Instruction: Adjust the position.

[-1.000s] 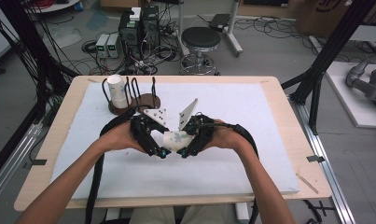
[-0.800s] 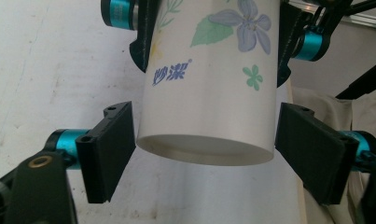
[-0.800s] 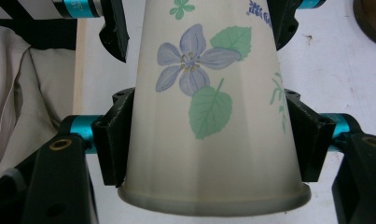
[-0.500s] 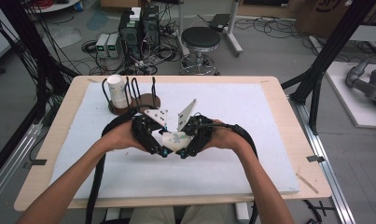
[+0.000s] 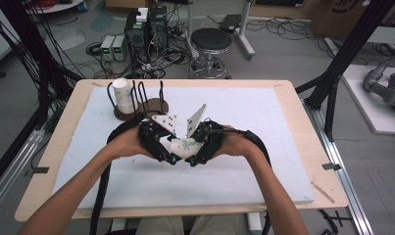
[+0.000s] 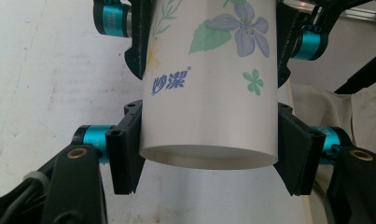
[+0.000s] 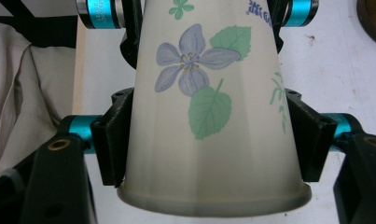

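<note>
Paper cup [image 5: 184,147] with a flower print sits low between our two hands in the high view, over the white mat on the bench [image 5: 303,161], with the left tool [image 5: 161,152] and the right tool [image 5: 201,154] meeting on it from either side. Behind them a dark wire rack [image 5: 136,102] on a round base holds one plain white cup [image 5: 123,96] upright in a slot; the other slots look free. In the left gripper view the cup [image 6: 209,88] lies with its narrow base toward us, our own jaws clamped on its wall near that base, having just finished closing, while the right tool's jaws flank it farther up. In the right gripper view we see the wide rolled rim of the cup [image 7: 209,121] nearest us, our jaws along both sides just above the rim, having just eased apart a little; whether the pads bear on the wall we cannot tell. We judge the cup light, thin-walled and easy to crush, a bit slick; the stiff rim and the base are the safer holds, and only with gentle pressure. Its inside is hidden.
</note>
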The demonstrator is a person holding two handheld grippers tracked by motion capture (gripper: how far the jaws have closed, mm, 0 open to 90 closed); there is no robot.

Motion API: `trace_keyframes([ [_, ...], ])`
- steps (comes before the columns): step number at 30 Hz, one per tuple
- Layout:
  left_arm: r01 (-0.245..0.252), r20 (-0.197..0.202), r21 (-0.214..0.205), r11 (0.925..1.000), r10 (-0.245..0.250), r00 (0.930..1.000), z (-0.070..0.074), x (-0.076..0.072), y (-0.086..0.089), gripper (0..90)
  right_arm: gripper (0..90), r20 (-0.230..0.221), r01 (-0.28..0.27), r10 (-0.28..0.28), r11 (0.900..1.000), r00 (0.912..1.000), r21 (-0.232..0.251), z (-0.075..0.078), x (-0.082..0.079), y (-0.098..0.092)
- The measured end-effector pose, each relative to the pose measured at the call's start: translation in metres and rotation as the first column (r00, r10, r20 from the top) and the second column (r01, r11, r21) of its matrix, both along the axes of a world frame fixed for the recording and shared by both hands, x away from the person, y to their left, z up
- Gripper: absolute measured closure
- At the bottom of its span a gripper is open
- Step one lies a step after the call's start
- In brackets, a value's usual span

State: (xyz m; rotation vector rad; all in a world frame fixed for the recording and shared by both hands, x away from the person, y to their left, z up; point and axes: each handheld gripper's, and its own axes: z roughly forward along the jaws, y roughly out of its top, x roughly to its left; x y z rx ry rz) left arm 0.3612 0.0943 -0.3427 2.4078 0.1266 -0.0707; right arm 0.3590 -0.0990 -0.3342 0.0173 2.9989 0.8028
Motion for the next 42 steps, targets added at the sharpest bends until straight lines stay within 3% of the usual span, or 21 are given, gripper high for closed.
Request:
trace_keyframes([
  [5, -0.001, 0.001, 0.005, 1.0, 0.001, 1.0, 0.0, -0.001, 0.002, 34.8, 18.3, -0.013, 0.004, -0.003, 0.9998, 0.9999, 0.018, 0.0, 0.001, 0.0],
  [7, -0.008, -0.001, 0.002, 1.0, 0.008, 1.0, 0.0, -0.001, 0.002, 34.8, 15.2, 0.006, -0.003, 0.003, 0.9992, 1.0, 0.041, 0.0, 0.003, 0.0],
  [15, -0.003, 0.006, 0.025, 0.9997, 0.003, 1.0, -0.003, -0.002, 0.0, 34.8, 15.2, -0.004, 0.004, -0.004, 0.9975, 1.0, 0.07, 0.004, 0.001, 0.0],
  [23, -0.004, 0.009, 0.046, 0.9989, 0.004, 0.9999, -0.006, -0.006, -0.004, 34.8, 15.2, 0.007, 0.009, -0.01, 0.9901, 0.9999, 0.14, 0.014, 0.002, -0.004],
  [29, -0.025, 0.005, 0.02, 0.9995, 0.025, 0.9997, -0.006, -0.007, -0.001, 34.8, 15.2, 0.025, 0.013, -0.018, 0.984, 0.9995, 0.178, 0.02, 0.001, -0.011],
  [34, -0.046, 0.0, -0.007, 0.9989, 0.046, 0.9989, -0.011, -0.008, 0.008, 34.8, 15.2, 0.041, 0.025, -0.036, 0.972, 0.9985, 0.234, 0.027, 0.001, -0.019],
  [42, -0.091, -0.001, -0.084, 0.9923, 0.091, 0.9959, -0.014, -0.01, 0.02, 34.8, 15.2, 0.054, 0.032, -0.05, 0.9551, 0.9973, 0.295, 0.032, 0.001, -0.031],
])
